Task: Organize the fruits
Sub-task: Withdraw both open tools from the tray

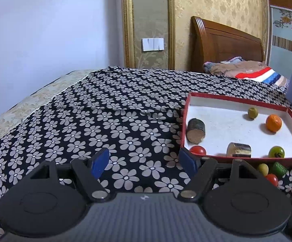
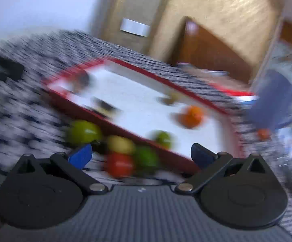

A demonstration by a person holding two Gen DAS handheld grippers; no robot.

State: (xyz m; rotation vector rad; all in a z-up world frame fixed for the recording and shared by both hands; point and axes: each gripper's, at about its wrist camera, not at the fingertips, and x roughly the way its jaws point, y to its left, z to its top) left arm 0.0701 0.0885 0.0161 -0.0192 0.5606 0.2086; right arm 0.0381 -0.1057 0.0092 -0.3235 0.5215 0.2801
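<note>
A red-rimmed white tray (image 1: 236, 98) lies on the flowered bedspread at the right. In it are an orange (image 1: 273, 122), an olive-green fruit (image 1: 252, 112), a green fruit (image 1: 276, 151), a red tomato (image 1: 198, 150) and two dark cut cylinders (image 1: 196, 130). Loose fruits (image 1: 271, 171) lie in front of the tray. My left gripper (image 1: 143, 161) is open and empty, left of the tray. In the blurred right wrist view my right gripper (image 2: 140, 154) is open over a red fruit (image 2: 119, 164), with yellow (image 2: 119, 144) and green fruits (image 2: 83, 133) by the tray (image 2: 113, 127).
The bed is covered by a black cloth with pale flowers (image 1: 105, 121). A folded striped blanket (image 1: 246, 72) lies by the wooden headboard (image 1: 226, 44). A blue object (image 2: 275, 98) stands at the tray's right. A dark object (image 2: 2, 68) lies on the bed at far left.
</note>
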